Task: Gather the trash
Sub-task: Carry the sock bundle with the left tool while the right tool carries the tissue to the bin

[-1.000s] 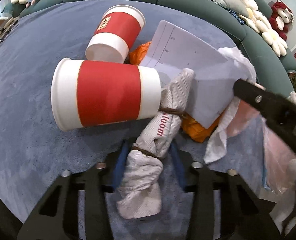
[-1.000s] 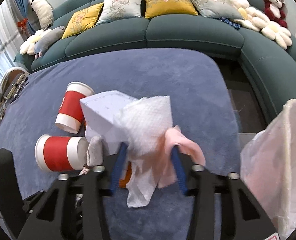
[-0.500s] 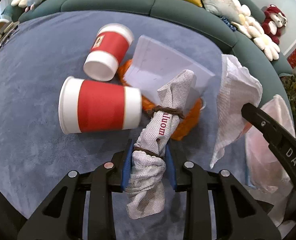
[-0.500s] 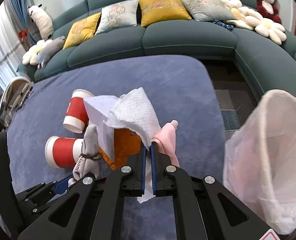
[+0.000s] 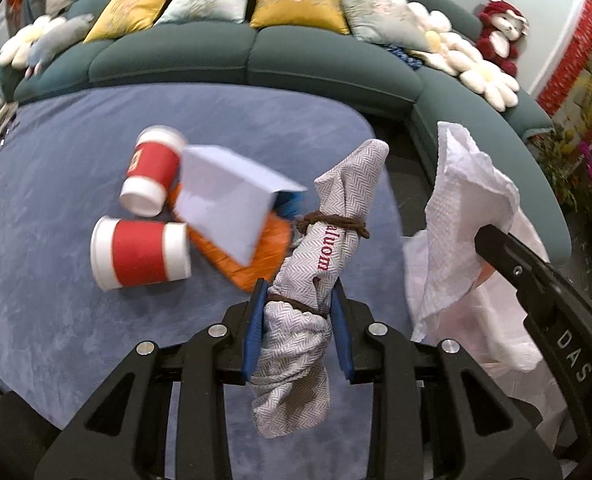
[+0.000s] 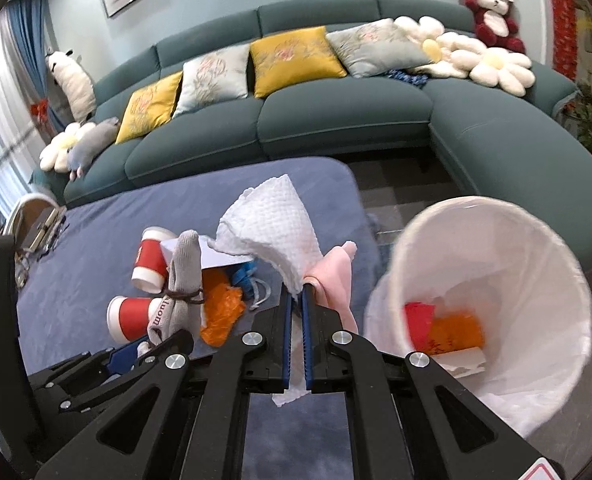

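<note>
At the lower centre of the left wrist view, the left gripper (image 5: 299, 324) has its jaws closed partway on a grey herringbone cloth roll (image 5: 319, 264) tied with brown cord, lifted clear of the blue carpet (image 5: 56, 280). In the right wrist view, the right gripper (image 6: 296, 320) has its jaws nearly together, pinching a white paper towel (image 6: 272, 228) and a pink cloth (image 6: 337, 276). At lower right stands a white-lined trash bin (image 6: 535, 240), holding red and orange scraps. Two red paper cups (image 5: 140, 256), a folded paper sheet (image 5: 228, 204) and an orange wrapper (image 5: 252, 256) lie on the carpet at centre left.
</note>
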